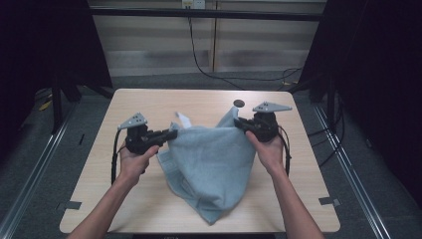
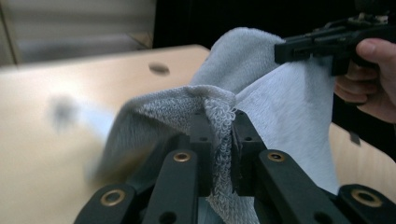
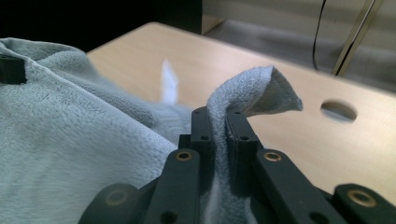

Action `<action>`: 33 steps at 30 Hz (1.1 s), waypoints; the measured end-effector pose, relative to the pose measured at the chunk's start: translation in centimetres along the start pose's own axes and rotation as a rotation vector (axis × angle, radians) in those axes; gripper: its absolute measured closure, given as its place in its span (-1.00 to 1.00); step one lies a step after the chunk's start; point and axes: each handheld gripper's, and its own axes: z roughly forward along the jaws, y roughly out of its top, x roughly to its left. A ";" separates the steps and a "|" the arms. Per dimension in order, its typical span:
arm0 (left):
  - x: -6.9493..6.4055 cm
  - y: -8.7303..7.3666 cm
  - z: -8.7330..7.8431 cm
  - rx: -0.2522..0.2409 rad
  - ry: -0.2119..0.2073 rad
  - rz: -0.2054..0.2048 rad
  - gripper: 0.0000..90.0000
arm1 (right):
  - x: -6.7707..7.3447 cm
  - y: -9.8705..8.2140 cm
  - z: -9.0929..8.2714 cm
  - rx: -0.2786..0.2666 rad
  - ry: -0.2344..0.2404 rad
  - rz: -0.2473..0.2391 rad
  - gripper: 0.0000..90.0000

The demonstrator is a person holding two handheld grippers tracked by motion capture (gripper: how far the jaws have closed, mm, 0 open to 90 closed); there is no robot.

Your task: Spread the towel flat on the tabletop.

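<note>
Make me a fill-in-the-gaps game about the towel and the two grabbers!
1. Both grippers are shut on the grey ____.
2. The left gripper pinches the towel near one corner, and the right gripper pinches ____ corner.
3. The towel's bottom end hangs down onto the wooden ____.
4. Behind the towel, the table has a small dark round ____ in it.

Missing words: towel; another; table; hole
</note>
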 end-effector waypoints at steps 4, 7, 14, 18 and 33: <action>-0.2 3.9 -0.9 -0.080 0.031 0.024 0.82 | -0.1 3.5 -0.6 -0.067 -0.005 -0.002 0.86; -0.6 6.7 -1.7 -0.134 0.059 0.050 0.82 | 0.1 6.4 -1.4 -0.128 -0.021 -0.013 0.86; -3.0 8.1 -3.9 -0.190 0.057 0.155 0.82 | 1.5 9.4 -4.5 -0.287 -0.038 -0.026 0.83; -3.6 4.2 -3.7 -0.140 0.036 0.153 0.82 | 1.8 6.0 -4.8 -0.244 -0.019 -0.013 0.82; -5.0 -10.5 -4.5 0.212 -0.096 0.029 0.72 | 2.9 -14.2 -9.3 0.062 -0.020 0.134 0.75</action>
